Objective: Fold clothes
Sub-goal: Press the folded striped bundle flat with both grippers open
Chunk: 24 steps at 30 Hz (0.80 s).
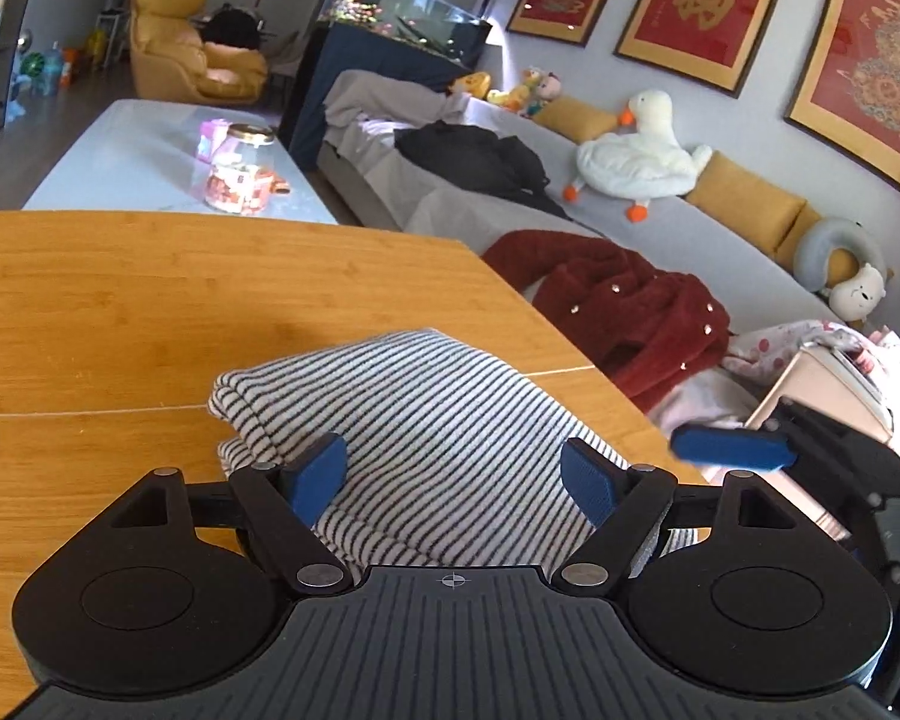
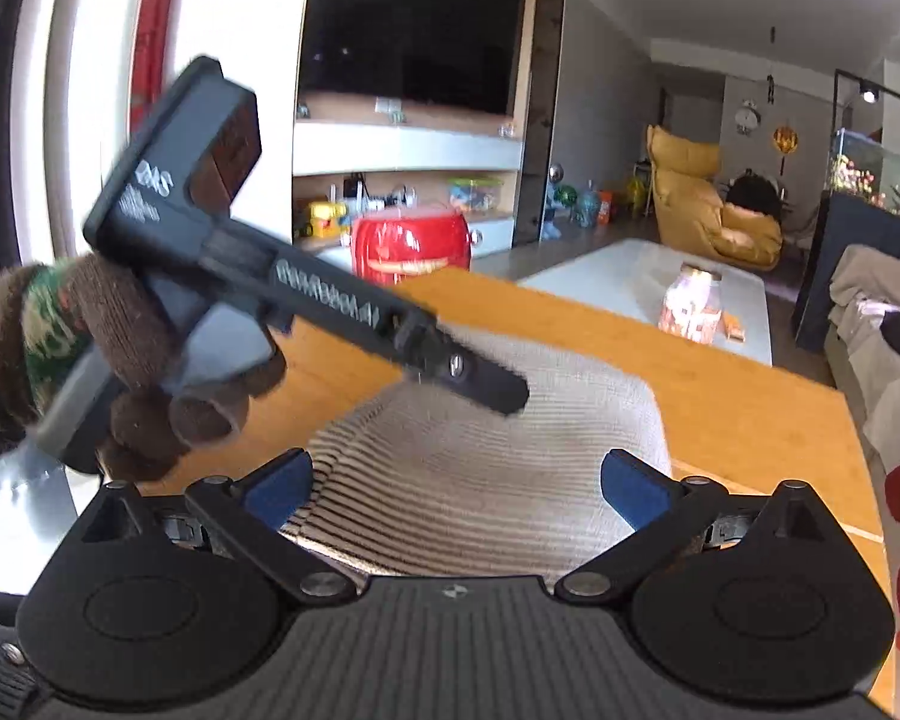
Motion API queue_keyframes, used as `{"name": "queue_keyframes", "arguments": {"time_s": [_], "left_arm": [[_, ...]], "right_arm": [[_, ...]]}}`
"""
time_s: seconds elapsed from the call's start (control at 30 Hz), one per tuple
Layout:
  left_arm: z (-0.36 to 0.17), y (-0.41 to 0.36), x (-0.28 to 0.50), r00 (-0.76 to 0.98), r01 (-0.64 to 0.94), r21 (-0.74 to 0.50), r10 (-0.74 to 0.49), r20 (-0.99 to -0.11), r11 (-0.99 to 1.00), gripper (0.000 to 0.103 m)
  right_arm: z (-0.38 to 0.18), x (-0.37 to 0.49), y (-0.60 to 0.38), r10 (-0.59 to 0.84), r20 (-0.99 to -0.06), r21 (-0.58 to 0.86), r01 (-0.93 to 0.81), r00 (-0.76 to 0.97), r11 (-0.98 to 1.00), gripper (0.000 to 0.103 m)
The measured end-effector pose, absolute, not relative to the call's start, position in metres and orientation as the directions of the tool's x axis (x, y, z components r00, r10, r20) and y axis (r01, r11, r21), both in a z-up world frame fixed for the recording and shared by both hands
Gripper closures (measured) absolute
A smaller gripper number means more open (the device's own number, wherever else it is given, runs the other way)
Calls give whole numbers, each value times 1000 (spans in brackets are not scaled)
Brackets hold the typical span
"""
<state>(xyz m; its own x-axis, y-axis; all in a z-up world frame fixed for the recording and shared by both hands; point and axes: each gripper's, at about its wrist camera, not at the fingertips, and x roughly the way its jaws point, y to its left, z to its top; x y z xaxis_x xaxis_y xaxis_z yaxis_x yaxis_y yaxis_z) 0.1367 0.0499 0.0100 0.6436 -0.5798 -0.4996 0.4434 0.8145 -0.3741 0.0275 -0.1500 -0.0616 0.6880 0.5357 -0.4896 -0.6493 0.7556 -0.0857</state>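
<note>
A folded black-and-white striped garment (image 1: 426, 414) lies on the wooden table (image 1: 108, 312). My left gripper (image 1: 453, 474) hovers over its near part, open, with the blue pads (image 1: 318, 471) standing apart and the cloth beneath them. In the right wrist view the same garment (image 2: 486, 468) lies under my right gripper (image 2: 459, 480), which is open wide with its pads clear of the cloth. A gloved hand (image 2: 150, 372) holds the left gripper's black body slanting over the garment from the left. One blue finger (image 1: 732, 450) of the right gripper shows at the table's right edge.
A grey sofa (image 1: 660, 234) runs along the table's right side with a red fleece coat (image 1: 624, 306), pink dotted clothes (image 1: 810, 342), a dark garment (image 1: 480, 156) and a plush goose (image 1: 636, 156). Beyond the table stands a white coffee table (image 1: 144, 162) with a glass jar (image 1: 240, 171). A red container (image 2: 411, 249) sits past the table's far edge.
</note>
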Motion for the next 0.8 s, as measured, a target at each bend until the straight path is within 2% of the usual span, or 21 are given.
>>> {"name": "queue_keyframes", "arguments": {"time_s": [0.07, 0.13, 0.27, 0.4, 0.5, 0.67, 0.77, 0.8], "left_arm": [[10, 51, 138, 637, 444, -387, -589, -498, 808, 19], [9, 52, 138, 635, 441, -392, -589, -499, 807, 18], [8, 51, 137, 637, 445, -388, -589, -497, 807, 17], [7, 50, 137, 637, 445, -387, -589, -497, 808, 16], [7, 50, 137, 637, 446, -385, -589, -498, 808, 16], [6, 51, 136, 638, 448, -382, -589, -497, 808, 15], [6, 52, 135, 634, 450, -387, -594, -496, 804, 15], [6, 52, 135, 632, 451, -388, -595, -496, 804, 14]], "right_arm": [[-82, 30, -139, 486, -528, -149, -639, 697, 755, 0], [-88, 21, -129, 460, -513, -231, -633, 725, 739, 0], [-86, 23, -130, 461, -522, -235, -640, 718, 732, 0], [-69, 28, -147, 512, -515, -144, -659, 687, 739, 0], [-51, 37, -168, 557, -499, -3, -644, 664, 765, 0], [-58, 62, -195, 479, -520, 82, -517, 707, 852, 0], [-85, 71, -197, 408, -598, 60, -468, 690, 881, 0], [-87, 72, -198, 416, -598, 87, -461, 685, 883, 0]]}}
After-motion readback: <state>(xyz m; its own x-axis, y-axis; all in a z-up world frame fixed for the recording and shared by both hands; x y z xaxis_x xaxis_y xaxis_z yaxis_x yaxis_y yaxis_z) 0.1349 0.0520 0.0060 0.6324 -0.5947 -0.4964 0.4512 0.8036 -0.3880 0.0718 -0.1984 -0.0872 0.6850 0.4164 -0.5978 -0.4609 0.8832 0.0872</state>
